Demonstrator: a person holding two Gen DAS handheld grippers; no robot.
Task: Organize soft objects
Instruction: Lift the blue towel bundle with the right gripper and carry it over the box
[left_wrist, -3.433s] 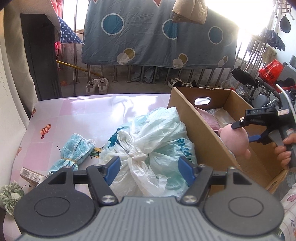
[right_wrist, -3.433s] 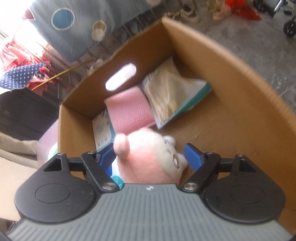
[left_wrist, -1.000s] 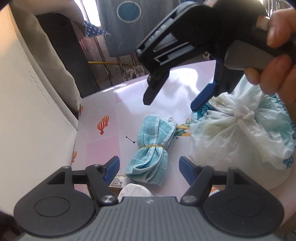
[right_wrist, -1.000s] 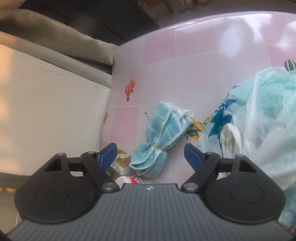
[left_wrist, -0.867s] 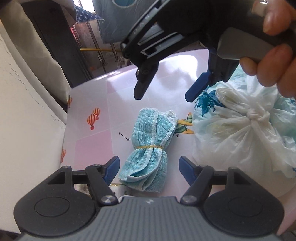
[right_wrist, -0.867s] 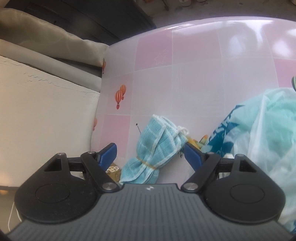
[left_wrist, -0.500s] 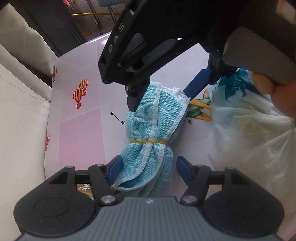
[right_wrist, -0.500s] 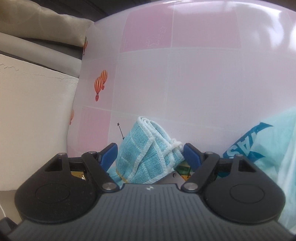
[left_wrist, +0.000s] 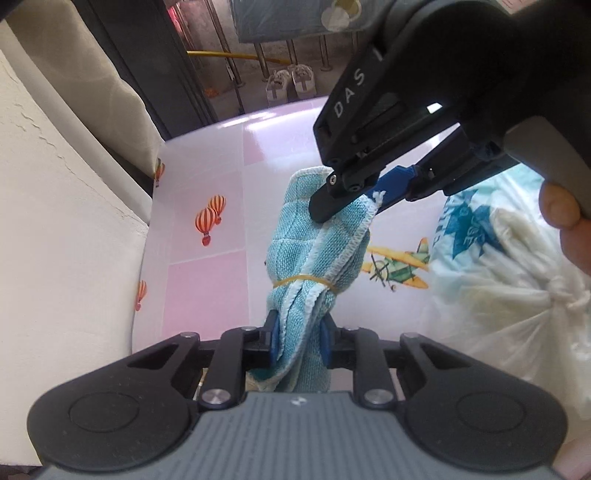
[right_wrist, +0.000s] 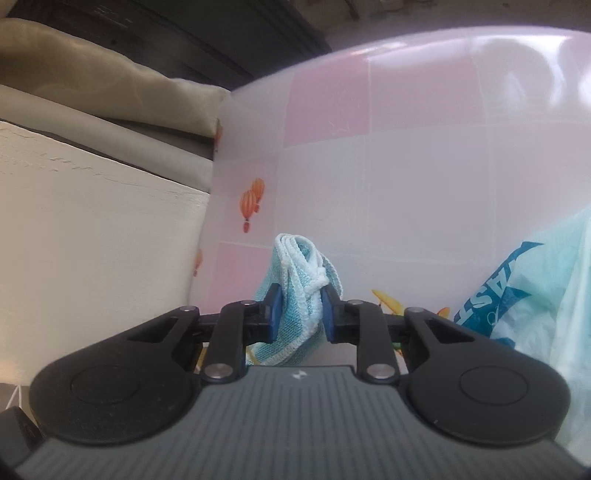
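With both sets of jaws just closed, the left gripper (left_wrist: 298, 341) and right gripper (right_wrist: 300, 312) pinch opposite ends of the banded blue cloth (left_wrist: 317, 251), not yet stowed, and the tied plastic bag (left_wrist: 517, 295) waits on the desk (left_wrist: 207, 280).

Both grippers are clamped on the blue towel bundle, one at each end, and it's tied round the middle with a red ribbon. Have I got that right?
Not quite. The tie round the blue towel bundle is a thin yellow rubber band, not a red ribbon; the left wrist view shows it. The rest holds: the left gripper and right gripper, whose jaws have just been closing, each pinch one end.
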